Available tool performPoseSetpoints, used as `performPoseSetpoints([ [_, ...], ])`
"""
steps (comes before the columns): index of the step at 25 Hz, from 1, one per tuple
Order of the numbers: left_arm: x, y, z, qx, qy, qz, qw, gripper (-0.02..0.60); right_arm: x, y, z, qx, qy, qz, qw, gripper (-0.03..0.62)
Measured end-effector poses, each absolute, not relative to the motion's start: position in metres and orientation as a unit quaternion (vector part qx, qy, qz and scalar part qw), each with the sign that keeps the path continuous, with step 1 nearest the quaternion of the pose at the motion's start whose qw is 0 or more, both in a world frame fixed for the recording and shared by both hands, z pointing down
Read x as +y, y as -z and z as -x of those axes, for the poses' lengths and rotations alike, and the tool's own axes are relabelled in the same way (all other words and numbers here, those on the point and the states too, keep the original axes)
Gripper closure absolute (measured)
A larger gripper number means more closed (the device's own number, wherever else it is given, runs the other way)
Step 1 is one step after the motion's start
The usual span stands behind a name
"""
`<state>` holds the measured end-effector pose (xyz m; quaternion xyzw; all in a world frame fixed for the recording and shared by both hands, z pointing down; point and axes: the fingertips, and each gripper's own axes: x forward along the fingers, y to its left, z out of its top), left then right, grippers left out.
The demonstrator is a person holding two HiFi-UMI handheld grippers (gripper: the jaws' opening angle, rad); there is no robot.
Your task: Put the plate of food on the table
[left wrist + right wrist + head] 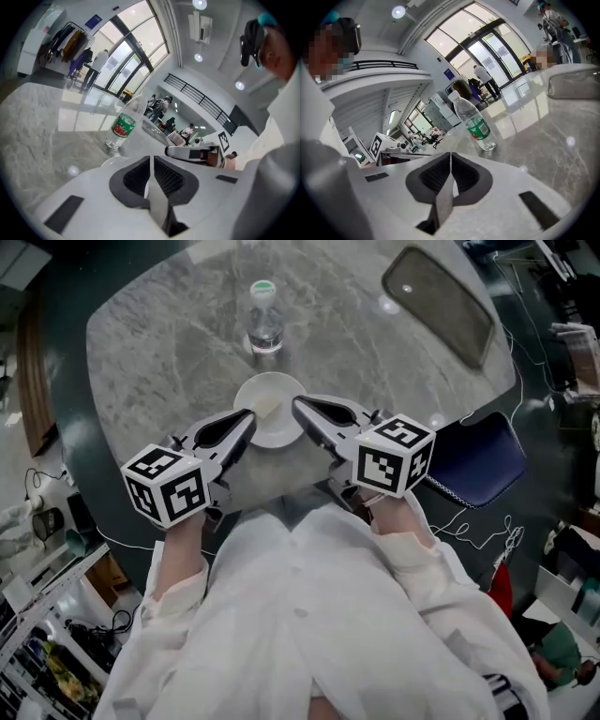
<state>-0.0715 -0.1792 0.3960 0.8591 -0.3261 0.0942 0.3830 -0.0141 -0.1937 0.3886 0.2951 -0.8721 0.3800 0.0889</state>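
A small white plate (272,395) is at the near edge of the round grey marble table (169,343). I cannot make out what lies on it, nor whether it rests on the top. My left gripper (249,416) is shut on its left rim and my right gripper (296,403) on its right rim. In the left gripper view the left gripper (151,161) has its dark pads pressed onto a thin pale edge, and the plate's rim (108,161) shows beside them. The right gripper (451,159) pinches a similar thin edge in its own view.
A clear water bottle (264,320) with a green label (123,126) stands upright just beyond the plate, also in the right gripper view as the bottle (476,124). A dark oblong tray (439,301) lies at the table's far right. A blue chair (478,460) stands to my right.
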Motion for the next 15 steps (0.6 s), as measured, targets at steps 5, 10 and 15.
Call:
performPoseSetpoints([
  [5,-0.176,-0.369,0.066,-0.312,-0.076,-0.875,0.363,0.546,-0.188,-0.362,0.016,-0.894,-0.336,-0.279,0.099,0.585],
  [10,-0.17,-0.355,0.06,-0.312,-0.084,-0.881,0.345,0.554,-0.186,-0.343,0.012,-0.903,-0.312,-0.275,0.105,0.586],
  [15,-0.164,-0.343,0.064,-0.323,-0.073,-0.88,0.341,0.554,-0.18,-0.328,0.018,-0.907,-0.307,-0.274,0.086,0.586],
])
